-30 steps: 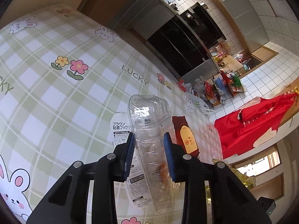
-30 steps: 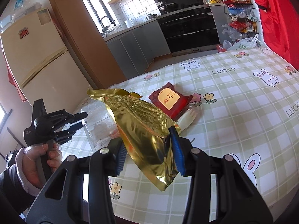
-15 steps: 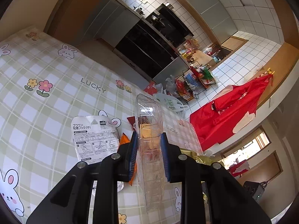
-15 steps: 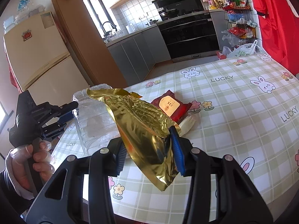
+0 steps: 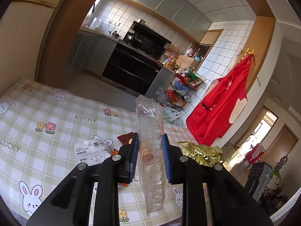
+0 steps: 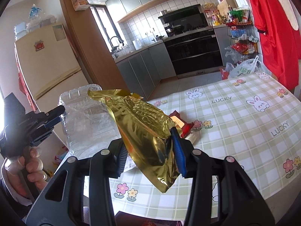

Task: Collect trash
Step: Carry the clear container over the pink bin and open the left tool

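Observation:
My left gripper (image 5: 149, 154) is shut on a clear plastic clamshell container (image 5: 150, 131) and holds it on edge, well above the table; the container also shows in the right wrist view (image 6: 88, 120), with the left gripper (image 6: 54, 118) at its left side. My right gripper (image 6: 150, 154) is shut on a crumpled gold foil bag (image 6: 144, 130), lifted off the table; the bag shows in the left wrist view (image 5: 201, 150) too. On the checked tablecloth (image 5: 56, 113) lie a white printed packet (image 5: 90, 152) and a dark red wrapper (image 6: 180, 124).
A small clear wrapper (image 6: 193, 137) lies beside the red wrapper. Beyond the table stand kitchen cabinets, a black oven (image 6: 193, 54), a wire rack of goods (image 5: 184, 88), white plastic bags (image 6: 244, 69) on the floor, a red apron (image 5: 225, 103) on the wall and a fridge (image 6: 47, 64).
My left gripper has lifted the clear container up off the table and tilted upward, so more kitchen shows. My right gripper has risen a little with the gold bag.

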`<state>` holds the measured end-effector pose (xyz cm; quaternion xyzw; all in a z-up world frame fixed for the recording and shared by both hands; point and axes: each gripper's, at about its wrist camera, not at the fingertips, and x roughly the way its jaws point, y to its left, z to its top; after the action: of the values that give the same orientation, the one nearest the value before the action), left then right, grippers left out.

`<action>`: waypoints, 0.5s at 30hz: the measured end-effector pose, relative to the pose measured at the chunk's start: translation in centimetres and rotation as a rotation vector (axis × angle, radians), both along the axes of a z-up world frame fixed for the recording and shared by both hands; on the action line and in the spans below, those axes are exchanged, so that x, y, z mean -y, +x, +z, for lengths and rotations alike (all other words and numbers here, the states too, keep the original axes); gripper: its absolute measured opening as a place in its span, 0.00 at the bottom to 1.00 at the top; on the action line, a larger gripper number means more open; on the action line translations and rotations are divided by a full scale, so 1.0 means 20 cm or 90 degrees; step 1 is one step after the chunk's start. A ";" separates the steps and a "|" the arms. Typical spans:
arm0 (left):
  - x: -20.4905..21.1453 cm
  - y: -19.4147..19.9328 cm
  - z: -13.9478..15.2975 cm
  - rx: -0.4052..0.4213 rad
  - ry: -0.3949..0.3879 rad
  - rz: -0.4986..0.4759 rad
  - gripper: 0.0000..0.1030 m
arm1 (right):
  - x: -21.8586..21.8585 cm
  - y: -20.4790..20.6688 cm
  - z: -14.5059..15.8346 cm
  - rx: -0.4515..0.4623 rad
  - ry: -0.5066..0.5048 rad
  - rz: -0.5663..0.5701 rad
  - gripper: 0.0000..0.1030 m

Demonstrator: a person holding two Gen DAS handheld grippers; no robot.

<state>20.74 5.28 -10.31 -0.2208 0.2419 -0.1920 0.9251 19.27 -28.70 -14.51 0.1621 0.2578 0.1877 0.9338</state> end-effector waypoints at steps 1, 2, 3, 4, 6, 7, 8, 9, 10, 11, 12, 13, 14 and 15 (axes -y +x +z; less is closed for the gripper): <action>0.00 -0.04 0.02 0.006 0.004 -0.003 0.23 | 0.00 -0.03 0.03 0.007 0.000 -0.001 0.43; 0.00 -0.07 0.05 0.011 0.007 -0.005 0.23 | 0.01 -0.06 0.06 0.014 0.001 -0.001 0.43; 0.00 -0.12 0.07 0.016 0.010 -0.007 0.23 | 0.01 -0.08 0.08 0.021 0.001 -0.002 0.43; 0.00 -0.16 0.09 0.021 0.013 -0.009 0.23 | 0.02 -0.12 0.12 0.030 0.002 -0.003 0.43; 0.00 -0.26 0.14 0.034 0.013 -0.018 0.23 | 0.03 -0.19 0.19 0.049 0.002 -0.006 0.43; 0.00 -0.31 0.16 0.042 0.011 -0.024 0.23 | 0.04 -0.23 0.22 0.056 0.003 -0.008 0.43; 0.00 -0.36 0.18 0.051 0.008 -0.031 0.23 | 0.04 -0.27 0.25 0.063 0.004 -0.009 0.43; 0.00 -0.42 0.21 0.060 0.005 -0.038 0.23 | 0.05 -0.31 0.28 0.071 0.005 -0.010 0.43; -0.01 -0.47 0.23 0.066 0.003 -0.041 0.23 | 0.06 -0.34 0.30 0.077 0.006 -0.011 0.43; -0.01 -0.53 0.25 0.073 0.000 -0.044 0.23 | 0.06 -0.38 0.33 0.084 0.005 -0.013 0.43; -0.02 -0.57 0.26 0.078 -0.003 -0.046 0.23 | 0.07 -0.42 0.36 0.090 0.003 -0.013 0.43; -0.03 -0.62 0.27 0.082 -0.005 -0.046 0.23 | 0.07 -0.46 0.38 0.096 0.001 -0.014 0.43; -0.03 -0.67 0.28 0.084 -0.008 -0.044 0.23 | 0.08 -0.50 0.40 0.100 -0.001 -0.015 0.43; -0.04 -0.71 0.28 0.084 -0.011 -0.042 0.23 | 0.08 -0.53 0.41 0.105 -0.002 -0.016 0.43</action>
<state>6.48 6.13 -4.80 -0.2073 0.1856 -0.2390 0.9303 8.63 -30.32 -6.24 0.1479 0.1783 0.1885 0.9544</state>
